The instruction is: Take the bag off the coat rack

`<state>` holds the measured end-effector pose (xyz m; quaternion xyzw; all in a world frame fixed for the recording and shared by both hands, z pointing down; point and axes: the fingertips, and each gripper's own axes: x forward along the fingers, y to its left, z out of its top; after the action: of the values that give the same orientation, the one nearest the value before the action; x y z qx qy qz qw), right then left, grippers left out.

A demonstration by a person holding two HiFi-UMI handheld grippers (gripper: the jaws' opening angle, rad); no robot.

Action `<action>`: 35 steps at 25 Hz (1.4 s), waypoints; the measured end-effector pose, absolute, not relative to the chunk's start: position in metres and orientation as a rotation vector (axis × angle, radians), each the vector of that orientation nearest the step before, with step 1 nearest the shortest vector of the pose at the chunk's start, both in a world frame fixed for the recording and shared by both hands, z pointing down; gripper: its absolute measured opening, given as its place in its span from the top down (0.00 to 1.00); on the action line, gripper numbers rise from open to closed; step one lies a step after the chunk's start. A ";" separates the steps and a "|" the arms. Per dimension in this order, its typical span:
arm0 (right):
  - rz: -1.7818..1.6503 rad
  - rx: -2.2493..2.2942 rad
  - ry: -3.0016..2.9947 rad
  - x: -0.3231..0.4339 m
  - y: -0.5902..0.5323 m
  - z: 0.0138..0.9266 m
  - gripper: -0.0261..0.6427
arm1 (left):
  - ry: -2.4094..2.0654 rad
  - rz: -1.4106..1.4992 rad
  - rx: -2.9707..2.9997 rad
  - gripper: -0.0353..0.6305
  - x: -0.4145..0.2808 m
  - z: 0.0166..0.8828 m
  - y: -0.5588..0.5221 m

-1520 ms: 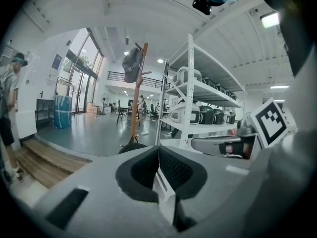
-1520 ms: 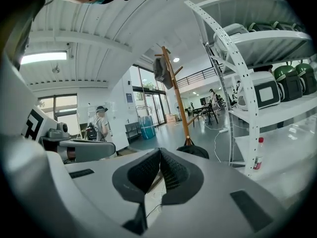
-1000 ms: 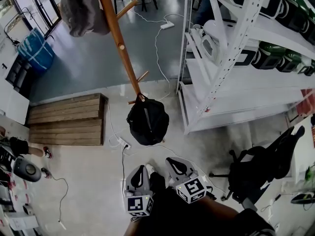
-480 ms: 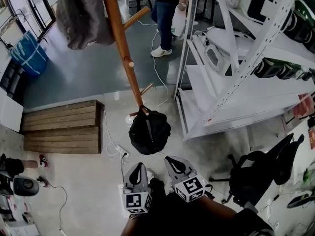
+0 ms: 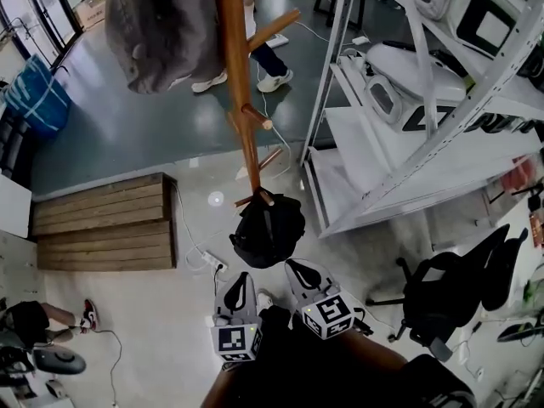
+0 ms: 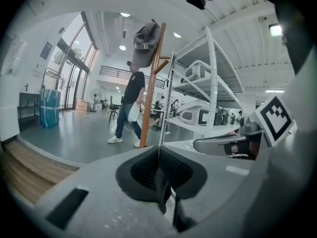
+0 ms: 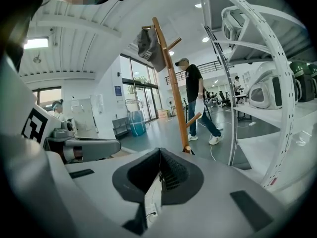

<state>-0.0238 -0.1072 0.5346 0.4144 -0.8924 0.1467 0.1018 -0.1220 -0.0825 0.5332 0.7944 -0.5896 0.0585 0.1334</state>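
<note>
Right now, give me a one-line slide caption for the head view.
Left gripper and right gripper, both shut, face the black bag hanging low on the wooden coat rack.

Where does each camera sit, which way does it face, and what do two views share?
Head view: on the person's head, looking steeply down at the bag hanging on the coat rack; left claw and right claw show below.
Left gripper view: on the left claw, looking along its shut jaws to the rack; right claw shows at right.
Right gripper view: on the right claw, looking along its shut jaws to the rack; left claw at left.
Shared: both gripper views show the grey cap and a walking person.
</note>
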 end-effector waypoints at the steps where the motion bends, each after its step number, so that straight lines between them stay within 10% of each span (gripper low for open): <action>1: 0.431 1.225 -2.635 -0.028 -0.110 0.535 0.94 | -1.711 0.171 2.301 0.92 -0.127 0.534 -0.086; 32: 0.424 0.855 -2.542 0.001 -0.227 0.615 0.86 | -1.864 0.161 2.071 0.91 -0.123 0.589 -0.176; 35: 0.421 0.812 -2.509 0.005 -0.236 0.631 0.79 | -1.816 0.201 2.059 0.74 -0.123 0.612 -0.184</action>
<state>0.0045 -0.2365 0.6310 0.2958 -0.9135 0.1531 0.2334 -0.1226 -0.1845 0.6119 0.7338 -0.6474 0.0715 0.1932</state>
